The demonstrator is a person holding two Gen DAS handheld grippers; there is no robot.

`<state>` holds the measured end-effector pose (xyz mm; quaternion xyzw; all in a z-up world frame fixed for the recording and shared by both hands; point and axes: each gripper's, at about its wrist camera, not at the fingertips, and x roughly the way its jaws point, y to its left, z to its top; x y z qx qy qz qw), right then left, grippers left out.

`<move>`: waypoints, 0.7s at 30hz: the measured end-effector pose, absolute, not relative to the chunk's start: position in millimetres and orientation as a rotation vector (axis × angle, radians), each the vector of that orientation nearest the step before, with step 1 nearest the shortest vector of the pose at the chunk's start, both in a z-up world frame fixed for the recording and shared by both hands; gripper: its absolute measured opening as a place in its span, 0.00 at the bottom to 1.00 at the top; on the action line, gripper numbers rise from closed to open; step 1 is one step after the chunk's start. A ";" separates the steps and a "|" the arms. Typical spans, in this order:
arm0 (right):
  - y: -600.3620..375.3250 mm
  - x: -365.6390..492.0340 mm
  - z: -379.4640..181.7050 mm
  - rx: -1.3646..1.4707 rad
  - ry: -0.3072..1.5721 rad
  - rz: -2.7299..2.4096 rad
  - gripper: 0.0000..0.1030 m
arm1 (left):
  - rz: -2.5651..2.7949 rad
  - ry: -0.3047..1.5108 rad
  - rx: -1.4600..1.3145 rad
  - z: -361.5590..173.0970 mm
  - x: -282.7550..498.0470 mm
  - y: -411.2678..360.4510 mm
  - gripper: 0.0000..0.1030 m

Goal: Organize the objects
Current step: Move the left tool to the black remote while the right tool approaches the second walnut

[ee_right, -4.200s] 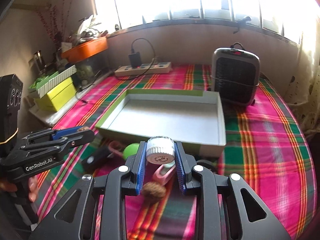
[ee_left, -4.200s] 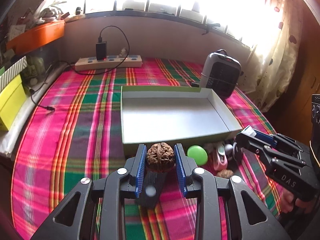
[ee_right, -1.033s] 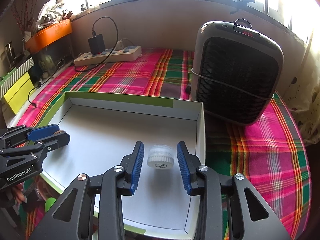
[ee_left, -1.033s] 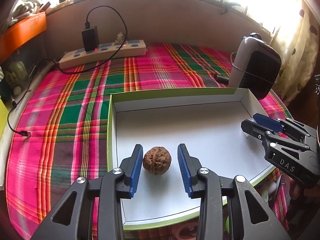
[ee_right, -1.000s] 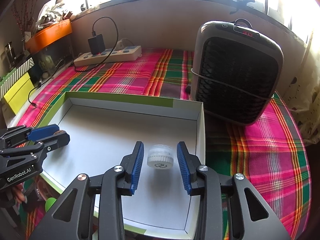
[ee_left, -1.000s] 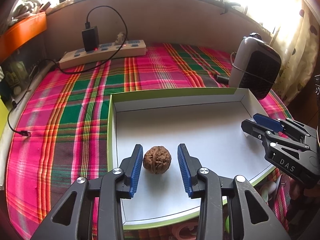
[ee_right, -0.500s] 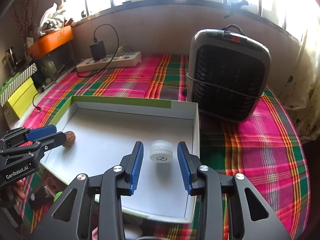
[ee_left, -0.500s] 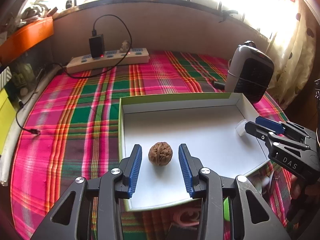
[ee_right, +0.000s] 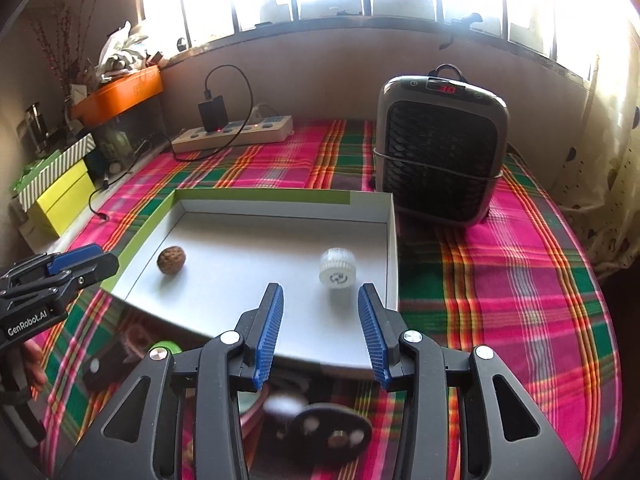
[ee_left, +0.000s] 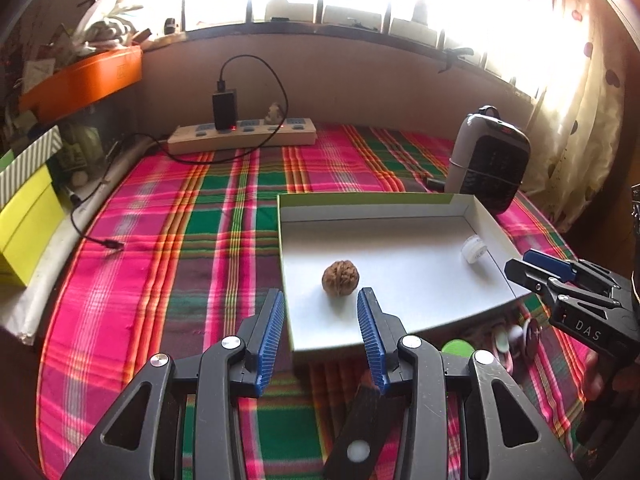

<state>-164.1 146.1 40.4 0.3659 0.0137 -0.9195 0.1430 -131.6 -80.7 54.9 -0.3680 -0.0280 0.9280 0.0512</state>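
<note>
Both grippers, the left gripper [ee_left: 321, 330] gaping empty and the right gripper [ee_right: 320, 330] empty with jaws opening, have drawn back from the walnut [ee_left: 340, 277] and white cap [ee_right: 338, 268] now resting free in the tray [ee_right: 280, 201], leaving clutter below still unsorted

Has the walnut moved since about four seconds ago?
Yes. The walnut was clamped in the left gripper short of the white tray; now it lies on the tray floor near the left wall, beyond the open pads.

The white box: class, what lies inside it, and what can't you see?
Inside the white box lie a walnut and a white cap, apart. The near floor strip is hidden behind the claws.
</note>
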 end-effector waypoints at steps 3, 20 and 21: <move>150.2 -154.4 40.7 1.042 0.024 -2.647 0.40 | 2.828 -0.091 -1.097 56.1 -119.4 -83.0 0.35; 152.5 -97.3 36.8 1.003 -0.032 -2.599 0.48 | 2.745 -0.138 -1.113 37.2 -74.3 -87.7 0.40; 152.3 -94.6 35.3 1.008 -0.034 -2.593 0.48 | 2.736 -0.142 -1.117 35.2 -72.5 -87.7 0.40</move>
